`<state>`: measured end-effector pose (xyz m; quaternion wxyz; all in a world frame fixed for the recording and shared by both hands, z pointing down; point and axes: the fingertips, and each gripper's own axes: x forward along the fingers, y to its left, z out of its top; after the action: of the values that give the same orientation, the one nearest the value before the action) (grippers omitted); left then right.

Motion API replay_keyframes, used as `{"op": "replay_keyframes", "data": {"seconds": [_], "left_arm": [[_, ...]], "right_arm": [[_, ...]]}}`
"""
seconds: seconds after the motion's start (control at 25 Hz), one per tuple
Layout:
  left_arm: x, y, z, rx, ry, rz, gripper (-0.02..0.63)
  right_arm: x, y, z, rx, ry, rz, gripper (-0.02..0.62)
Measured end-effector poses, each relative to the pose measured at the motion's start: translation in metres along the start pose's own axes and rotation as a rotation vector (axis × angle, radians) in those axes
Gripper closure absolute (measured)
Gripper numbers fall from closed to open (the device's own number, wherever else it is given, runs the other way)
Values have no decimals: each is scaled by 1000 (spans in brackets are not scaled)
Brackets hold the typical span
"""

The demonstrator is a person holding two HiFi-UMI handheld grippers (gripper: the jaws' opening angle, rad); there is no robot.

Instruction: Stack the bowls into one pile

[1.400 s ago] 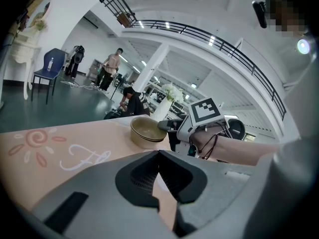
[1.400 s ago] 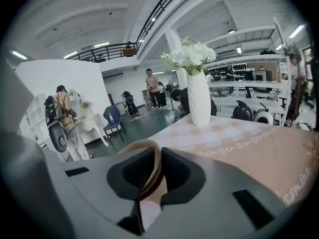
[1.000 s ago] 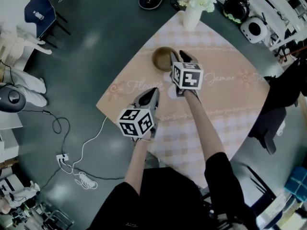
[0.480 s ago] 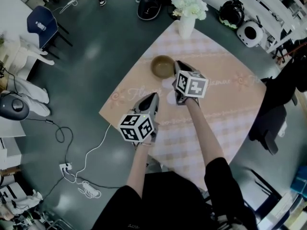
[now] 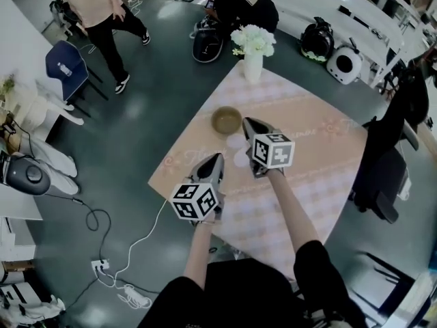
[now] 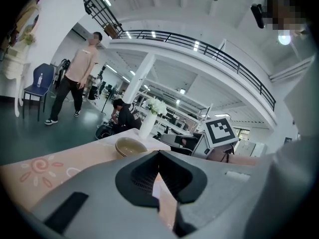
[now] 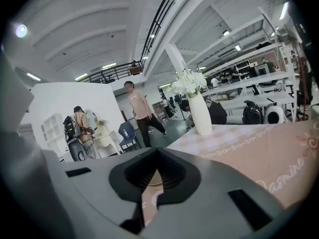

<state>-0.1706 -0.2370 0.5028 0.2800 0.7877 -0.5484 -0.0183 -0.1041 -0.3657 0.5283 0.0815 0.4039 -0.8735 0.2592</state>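
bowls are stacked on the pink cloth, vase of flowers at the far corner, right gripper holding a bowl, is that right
The right gripper holds nothing: the right gripper view shows its jaws, just closed, shut together and empty. The bowls are stacked on the pink cloth, with the vase of flowers at the far corner.

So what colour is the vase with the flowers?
The vase is white; the right gripper view shows it best.
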Motion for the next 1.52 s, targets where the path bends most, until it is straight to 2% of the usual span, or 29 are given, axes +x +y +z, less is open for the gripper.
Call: {"op": "replay_keyframes", "data": {"seconds": [0.36, 0.6, 0.84, 1.08, 1.32, 1.52], "left_arm": [[-31, -42, 18, 137, -46, -64, 609], [-57, -66, 33, 194, -85, -90, 609], [-85, -81, 53, 219, -153, -97, 609], [-110, -90, 67, 233, -209, -92, 609], [-129, -98, 74, 266, -233, -102, 608], [-141, -102, 78, 276, -253, -78, 609]], "right_arm": [[-78, 32, 26, -71, -131, 114, 601], [-142, 47, 41, -62, -232, 150, 601], [-203, 60, 53, -66, -340, 153, 601], [-250, 75, 56, -100, -402, 140, 601], [-278, 82, 65, -106, -460, 117, 601], [-295, 80, 74, -123, -495, 80, 601]]}}
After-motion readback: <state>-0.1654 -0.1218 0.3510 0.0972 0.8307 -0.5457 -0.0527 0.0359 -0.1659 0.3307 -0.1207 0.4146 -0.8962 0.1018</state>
